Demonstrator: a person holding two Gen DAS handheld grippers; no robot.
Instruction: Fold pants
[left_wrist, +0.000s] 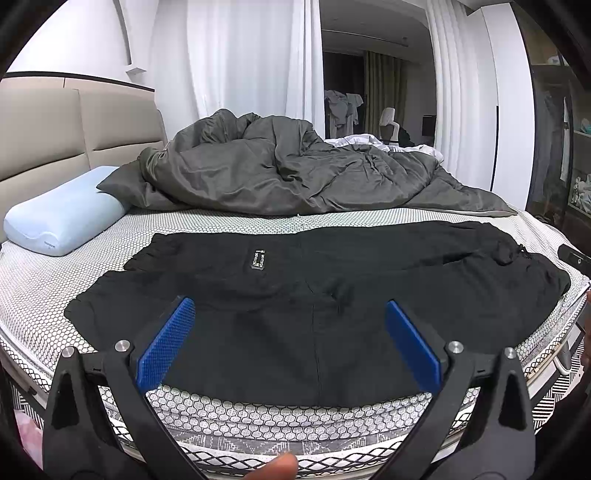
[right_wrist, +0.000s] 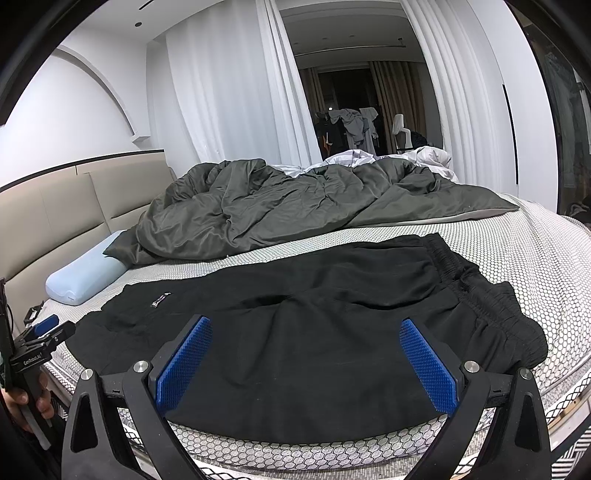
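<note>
Your left hand-held gripper (left_wrist: 290, 341) hangs with its blue pads (left_wrist: 166, 343) spread wide apart, gripping nothing, just above the near edge of the bed (left_wrist: 258, 417). Your right hand-held gripper (right_wrist: 304, 363) is spread just as wide and holds nothing either, poised over the same near edge further toward the bed's right side. In the right wrist view your left hand-held gripper (right_wrist: 40, 332) also shows at the left border, off the bed's near left corner, with your hand (right_wrist: 22, 406) on its handle.

The black pants (left_wrist: 317, 295) lie flat across the bed's near half, lengthwise along the near edge and doubled over, so one layer rests on the other. The elastic waistband (right_wrist: 476, 291) lies toward the right edge of the bed, bunched and gathered. The leg ends reach toward the left edge, where a small label patch (left_wrist: 258, 259) sits on the upper layer. The nearest fabric edge lies just short of the mattress edge.

Beyond the pants, a rumpled dark grey duvet (left_wrist: 280, 170) covers the far half of the bed, well apart from the fabric. A pale blue pillow (left_wrist: 62, 219) sits at the far left corner against the beige headboard (left_wrist: 74, 136). White curtains (left_wrist: 243, 55) hang behind.
</note>
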